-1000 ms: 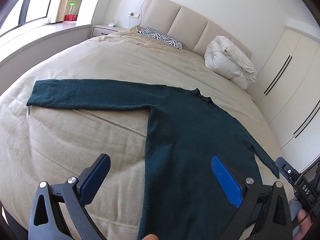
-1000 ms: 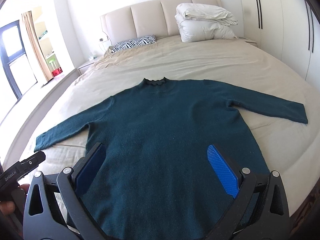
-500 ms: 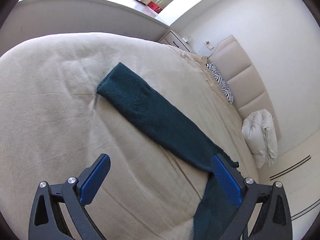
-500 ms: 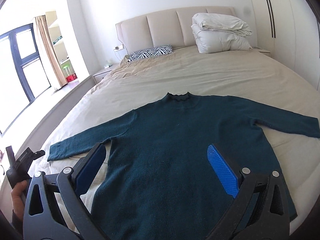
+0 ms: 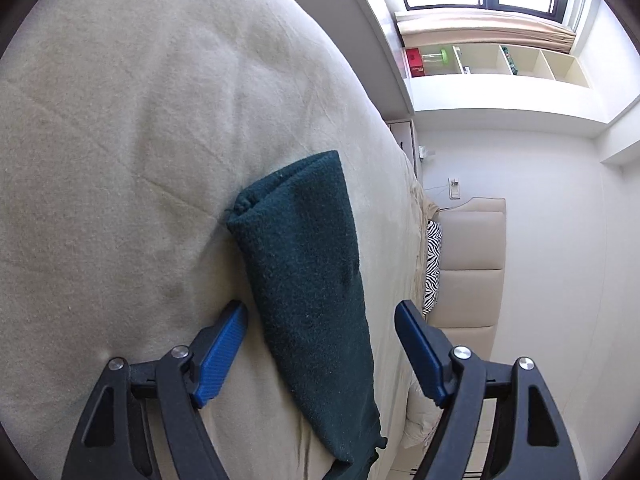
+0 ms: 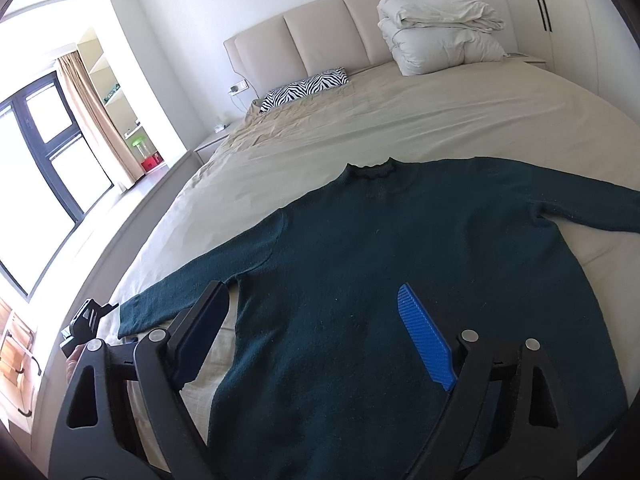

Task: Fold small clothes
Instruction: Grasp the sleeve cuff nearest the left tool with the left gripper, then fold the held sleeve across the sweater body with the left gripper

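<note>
A dark teal sweater [image 6: 400, 264] lies flat on the beige bed [image 6: 440, 112], collar toward the headboard, both sleeves spread out. In the left wrist view its left sleeve [image 5: 308, 280] runs between my fingers, cuff end pointing away. My left gripper [image 5: 320, 344] is open, one finger on each side of the sleeve, low over the sheet. It also shows at the sleeve's cuff in the right wrist view [image 6: 88, 316]. My right gripper [image 6: 312, 324] is open and empty above the sweater's lower body.
A folded white duvet [image 6: 440, 32] and a zebra pillow [image 6: 304, 88] sit by the headboard [image 6: 320, 36]. The bed's left edge [image 6: 132, 232] drops to the floor by a window [image 6: 40, 160]. Wardrobe doors [image 6: 560, 8] stand at the right.
My left gripper has swung left along the sleeve and rolled, now straddling the sleeve near its cuff. My right gripper has drifted slightly, staying open over the sweater.
</note>
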`<state>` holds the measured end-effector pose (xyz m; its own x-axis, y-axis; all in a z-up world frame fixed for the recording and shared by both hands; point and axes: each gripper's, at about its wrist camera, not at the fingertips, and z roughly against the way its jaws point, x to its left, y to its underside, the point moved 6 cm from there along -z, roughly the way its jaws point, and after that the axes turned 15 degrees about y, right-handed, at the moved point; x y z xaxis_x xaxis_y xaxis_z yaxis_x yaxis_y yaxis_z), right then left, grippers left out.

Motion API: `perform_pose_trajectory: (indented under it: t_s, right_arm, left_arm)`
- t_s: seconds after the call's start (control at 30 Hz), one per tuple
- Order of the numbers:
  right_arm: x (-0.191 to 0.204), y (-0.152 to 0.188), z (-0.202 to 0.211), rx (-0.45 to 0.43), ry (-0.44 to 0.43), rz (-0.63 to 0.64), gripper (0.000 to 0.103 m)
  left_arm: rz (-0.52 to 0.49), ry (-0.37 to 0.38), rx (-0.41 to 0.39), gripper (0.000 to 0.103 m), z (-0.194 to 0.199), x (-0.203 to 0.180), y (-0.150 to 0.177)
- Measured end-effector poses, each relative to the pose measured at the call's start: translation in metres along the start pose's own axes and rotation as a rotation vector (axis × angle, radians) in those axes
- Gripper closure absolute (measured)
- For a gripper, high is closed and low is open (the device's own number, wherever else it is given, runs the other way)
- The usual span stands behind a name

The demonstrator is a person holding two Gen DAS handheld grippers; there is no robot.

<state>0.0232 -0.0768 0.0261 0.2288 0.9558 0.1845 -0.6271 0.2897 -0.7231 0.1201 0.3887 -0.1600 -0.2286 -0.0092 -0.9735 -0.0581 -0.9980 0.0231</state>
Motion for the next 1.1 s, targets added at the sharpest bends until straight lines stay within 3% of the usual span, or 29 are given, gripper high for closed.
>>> perform_pose_trajectory:
  t_s: [0.03,0.1,0.17,0.27,0.33,0.4,0.47,0.6,0.67,0.77,0.87,0.97,1.1]
  right_arm:
    - [-0.003,0.000,-0.001,0.003,-0.005,-0.006,0.019]
    - [-0.008,-0.001,-0.005,0.006,-0.006,-0.012,0.019]
    - [-0.012,-0.001,-0.007,0.000,-0.009,-0.017,0.019]
    - [-0.023,-0.002,-0.005,-0.009,-0.008,-0.032,0.019]
    - [-0.035,-0.003,-0.006,-0.013,-0.004,-0.050,0.020]
    - [-0.046,-0.005,-0.006,-0.009,-0.008,-0.069,0.026]
    - [-0.059,-0.008,-0.010,-0.001,-0.004,-0.087,0.035]
    - [-0.084,-0.015,-0.019,0.007,-0.008,-0.136,0.040]
    - [-0.098,-0.021,-0.025,0.010,-0.018,-0.160,0.040]
    - [-0.112,-0.029,-0.046,0.047,-0.048,-0.181,0.040]
    - [-0.119,-0.034,-0.080,0.122,-0.102,-0.211,0.040]
    - [-0.110,-0.034,-0.124,0.248,-0.186,-0.229,0.040]
    - [-0.078,-0.028,-0.182,0.420,-0.334,-0.254,0.040]
  left_arm:
    - [0.011,-0.001,-0.012,0.028,-0.002,0.002,-0.003]
    - [0.021,-0.018,-0.025,0.042,-0.008,0.004,-0.009]
    - [0.025,-0.036,-0.018,0.072,-0.016,0.008,-0.014]
    - [0.019,-0.060,-0.008,0.095,-0.026,0.006,-0.016]
    - [-0.075,-0.082,0.009,0.095,-0.038,-0.016,-0.008]
    - [-0.252,-0.081,0.067,0.096,-0.054,-0.053,0.011]
    - [-0.466,-0.070,0.169,0.095,-0.078,-0.098,0.055]
    - [-0.991,-0.057,0.382,0.095,-0.114,-0.161,0.201]
    - [-1.278,-0.079,0.459,0.095,-0.118,-0.158,0.280]
    - [-1.551,-0.130,0.536,0.095,-0.120,-0.120,0.361]
    - [-1.648,-0.187,0.605,0.095,-0.112,-0.073,0.398]
    - [-1.706,-0.249,0.615,0.093,-0.104,-0.044,0.405]
    - [-1.693,-0.252,0.598,0.090,-0.099,-0.042,0.401]
